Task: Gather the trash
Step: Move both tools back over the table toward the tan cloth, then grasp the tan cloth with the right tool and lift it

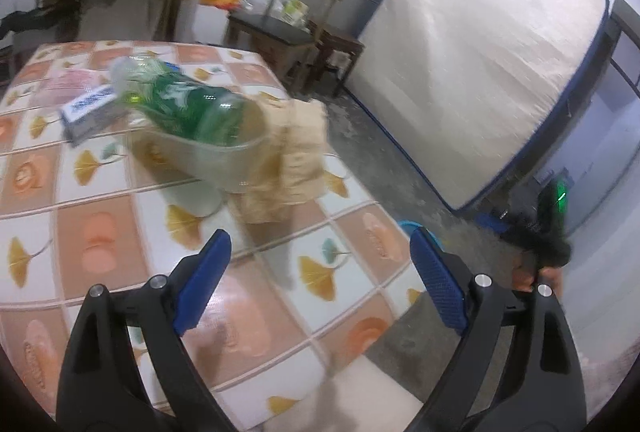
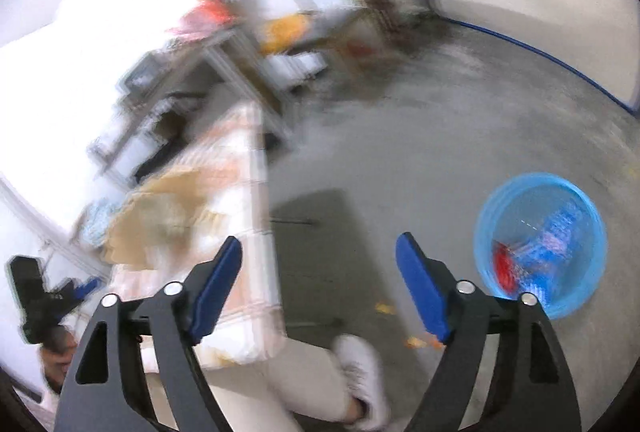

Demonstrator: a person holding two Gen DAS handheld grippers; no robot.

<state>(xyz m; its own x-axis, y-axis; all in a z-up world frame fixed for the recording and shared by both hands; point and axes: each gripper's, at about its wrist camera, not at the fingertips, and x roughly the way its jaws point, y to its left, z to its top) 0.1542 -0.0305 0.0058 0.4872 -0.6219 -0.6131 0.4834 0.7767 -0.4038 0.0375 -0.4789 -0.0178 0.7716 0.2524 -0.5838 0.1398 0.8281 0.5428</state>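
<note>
The left tool (image 1: 320, 264), black-armed with blue pads, hangs with its jaws spread wide and nothing between them above the surface (image 1: 100, 244), which wears a cloth of peach and white squares printed with yellow leaves. Ahead of it on that cloth lies a green plastic bottle (image 1: 180, 103) tipped on its side, resting in or against a clear plastic container (image 1: 208, 159); motion blur hides which. Just beside the bottle's left end sits a small blue-and-white carton (image 1: 86, 113), and a crumpled beige paper bag (image 1: 292, 151) lies against the container's right side, near the surface's far edge. A large pale mattress with blue piping (image 1: 472, 71) leans against the wall beyond.

The right tool (image 2: 318, 266) is likewise gaping and empty, held over the grey concrete floor (image 2: 400, 151) just beside the edge of the surface. To its right a round blue plastic basin (image 2: 508, 191) stands on the floor, holding blurred blue and red wrappers (image 2: 532, 252). A white shoe (image 2: 360, 372) shows at the bottom of the right wrist view
</note>
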